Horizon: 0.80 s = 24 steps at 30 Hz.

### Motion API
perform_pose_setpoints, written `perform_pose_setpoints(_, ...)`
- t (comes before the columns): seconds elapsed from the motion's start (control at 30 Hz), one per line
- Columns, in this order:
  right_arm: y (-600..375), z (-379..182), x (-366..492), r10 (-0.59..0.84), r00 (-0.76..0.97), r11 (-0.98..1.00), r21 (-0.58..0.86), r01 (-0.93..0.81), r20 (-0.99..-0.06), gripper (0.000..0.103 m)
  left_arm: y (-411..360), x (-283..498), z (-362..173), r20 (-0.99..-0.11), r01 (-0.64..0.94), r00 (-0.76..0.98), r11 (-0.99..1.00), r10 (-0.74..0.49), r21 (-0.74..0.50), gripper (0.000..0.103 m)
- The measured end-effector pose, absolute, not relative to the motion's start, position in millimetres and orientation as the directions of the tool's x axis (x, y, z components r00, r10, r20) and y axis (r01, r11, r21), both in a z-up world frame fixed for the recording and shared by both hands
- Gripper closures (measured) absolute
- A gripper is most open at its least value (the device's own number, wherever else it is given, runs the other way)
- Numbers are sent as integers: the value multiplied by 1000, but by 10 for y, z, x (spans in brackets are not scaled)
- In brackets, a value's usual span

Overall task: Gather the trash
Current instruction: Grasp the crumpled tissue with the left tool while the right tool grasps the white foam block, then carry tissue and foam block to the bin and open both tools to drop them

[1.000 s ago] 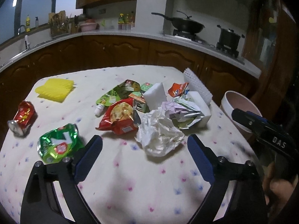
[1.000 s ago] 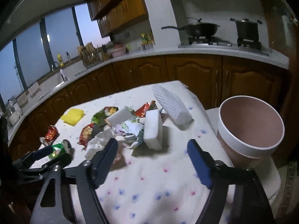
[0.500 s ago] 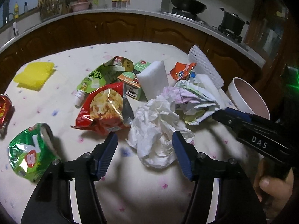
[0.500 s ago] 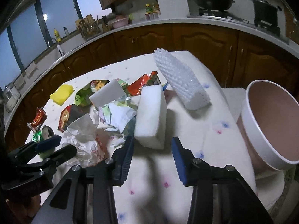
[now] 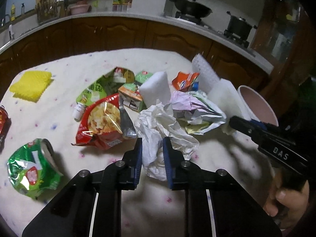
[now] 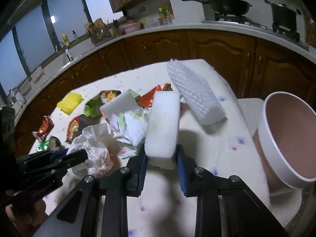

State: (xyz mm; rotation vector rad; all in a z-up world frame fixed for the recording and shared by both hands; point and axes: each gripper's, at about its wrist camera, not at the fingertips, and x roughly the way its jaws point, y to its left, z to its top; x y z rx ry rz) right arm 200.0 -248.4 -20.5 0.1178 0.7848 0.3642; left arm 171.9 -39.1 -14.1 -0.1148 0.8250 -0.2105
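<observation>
A heap of trash lies on the white spotted tablecloth (image 5: pixel 59 114). My left gripper (image 5: pixel 152 148) is shut on a crumpled white paper (image 5: pixel 158 126), which also shows in the right wrist view (image 6: pixel 94 140). My right gripper (image 6: pixel 161 158) is shut on the near end of a white foam block (image 6: pixel 164 126), seen in the left wrist view (image 5: pixel 225 94) with the right gripper (image 5: pixel 235 121) at it. A pink bin with a white rim (image 6: pixel 286 138) stands off the table's right edge.
Around the heap lie a red chip bag (image 5: pixel 100 124), a crushed green can (image 5: pixel 31 171), a yellow sponge (image 5: pixel 31 85), a second foam block (image 5: pixel 156 88), a white bristled brush (image 6: pixel 195 96) and a crumpled printed paper (image 5: pixel 197 108). Wooden cabinets curve behind the table.
Both grippers moved forward into the heap and closed from wide open: the left onto the crumpled white paper, the right onto the white foam block.
</observation>
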Motion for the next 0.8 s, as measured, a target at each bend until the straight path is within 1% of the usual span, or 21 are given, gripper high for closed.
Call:
perform_pose_setpoints(0.2, -2653, -66, 1753, 381, 672, 925, 271, -267, -635, 76, -422, 1545, 90, -676, 178, 688, 964, -264, -195, 85)
perform_pose_setpoints(0.4, -2784, 27, 1617, 374, 694, 927, 274, -256, -615, 75, -542, 1492, 222, -655, 213, 696, 956, -294, -204, 85)
perform_pose_setpoints(0.8, -3243, 152, 1485, 303, 745, 948, 264, -175, -594, 75, -1016, 1550, 400, -620, 304, 693, 929, -368, -211, 85)
